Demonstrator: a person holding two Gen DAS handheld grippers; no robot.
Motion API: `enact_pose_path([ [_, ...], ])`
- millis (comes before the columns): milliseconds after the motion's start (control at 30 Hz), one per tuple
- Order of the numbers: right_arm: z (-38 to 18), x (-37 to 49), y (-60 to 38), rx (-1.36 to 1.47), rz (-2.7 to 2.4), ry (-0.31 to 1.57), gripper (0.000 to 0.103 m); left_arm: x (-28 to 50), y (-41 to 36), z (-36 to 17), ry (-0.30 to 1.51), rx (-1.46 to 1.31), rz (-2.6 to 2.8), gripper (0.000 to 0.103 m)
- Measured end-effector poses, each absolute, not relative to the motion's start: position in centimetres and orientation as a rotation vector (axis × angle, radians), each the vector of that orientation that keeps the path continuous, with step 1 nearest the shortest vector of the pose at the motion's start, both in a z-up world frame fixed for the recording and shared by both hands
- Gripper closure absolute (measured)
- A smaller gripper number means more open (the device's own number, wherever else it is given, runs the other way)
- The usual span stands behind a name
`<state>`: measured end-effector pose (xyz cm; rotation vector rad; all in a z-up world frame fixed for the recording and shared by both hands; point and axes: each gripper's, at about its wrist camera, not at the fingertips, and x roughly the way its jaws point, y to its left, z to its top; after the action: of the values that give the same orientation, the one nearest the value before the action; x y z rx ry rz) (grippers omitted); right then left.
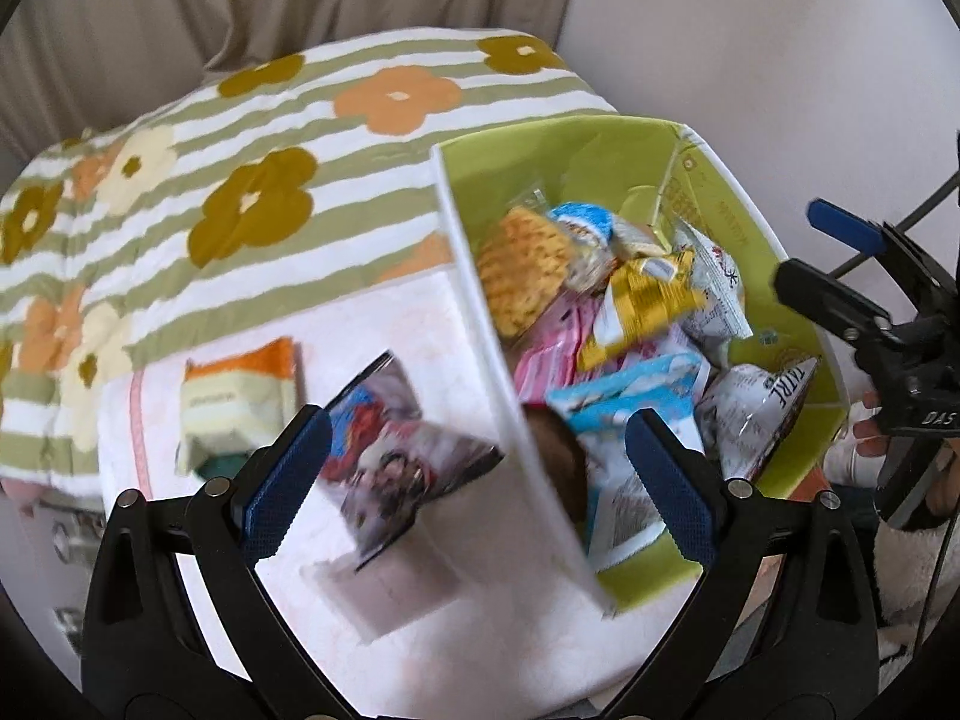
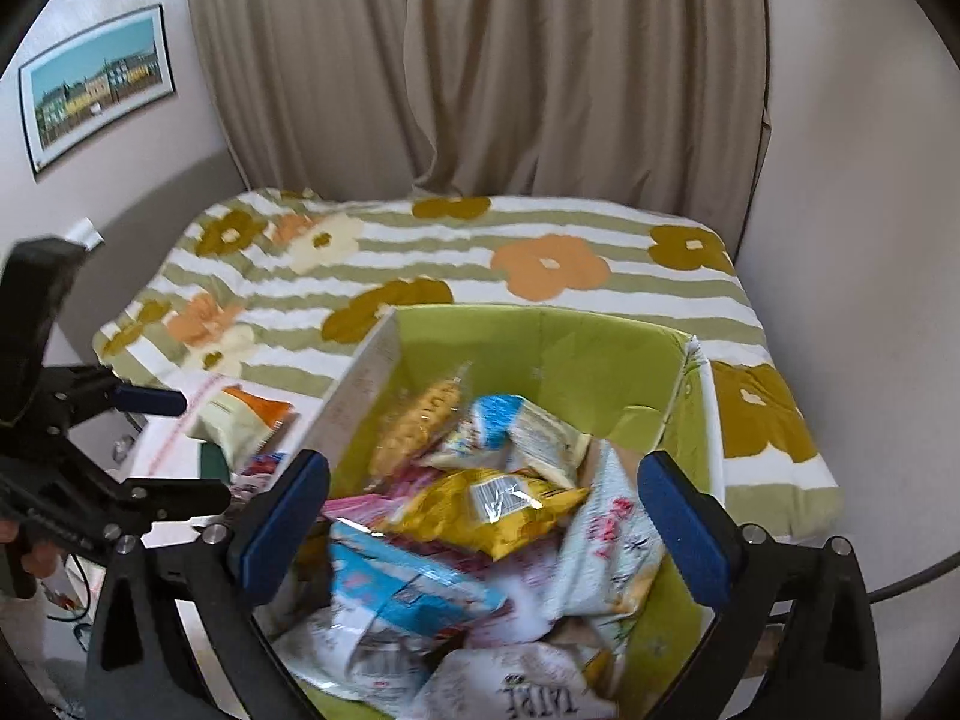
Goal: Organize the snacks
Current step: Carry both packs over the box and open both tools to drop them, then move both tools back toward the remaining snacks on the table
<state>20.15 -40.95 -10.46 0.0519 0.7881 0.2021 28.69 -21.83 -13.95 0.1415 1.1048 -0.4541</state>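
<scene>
Hovering wide apart and empty, both claws flank the green box (image 2: 540, 336) of snack packets (image 2: 486, 510).

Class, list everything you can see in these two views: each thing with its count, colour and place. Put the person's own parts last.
Box: one, green inside, white outside, on the bed.
Snack packets in the box: a jumbled pile, too many to count; yellow, blue, pink, white.
Orange-and-cream packet: one, on the white cloth beside the box.
Picture-printed packet: one, beside the box, blurred.
Bedcover: one, green-and-white stripes with flowers.
Curtain: beige, behind the bed.
Framed picture: one, on the wall.
Left gripper: fingers black with blue pads, open, empty.
Right gripper: same, open over the box.
</scene>
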Motion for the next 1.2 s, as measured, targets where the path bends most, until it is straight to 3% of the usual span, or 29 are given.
enact_pose_path([
  [600, -7.4, 16.2, -35.2, -0.007, 0.313, 0.744, 0.001, 23.5, -9.8, -12.0, 0.996, 0.022, -0.246, 0.005],
  [1000, -9.0, 18.8, -27.0, 0.021, 0.266, 0.845, 0.001, 28.5, -3.4, -13.4, 1.046, 0.111, -0.386, 0.005],
  [1200, -10.7, 20.6, -22.7, 0.045, 0.213, 0.920, 0.001, 32.1, -2.9, -14.8, 1.069, 0.303, -0.552, 0.005],
])
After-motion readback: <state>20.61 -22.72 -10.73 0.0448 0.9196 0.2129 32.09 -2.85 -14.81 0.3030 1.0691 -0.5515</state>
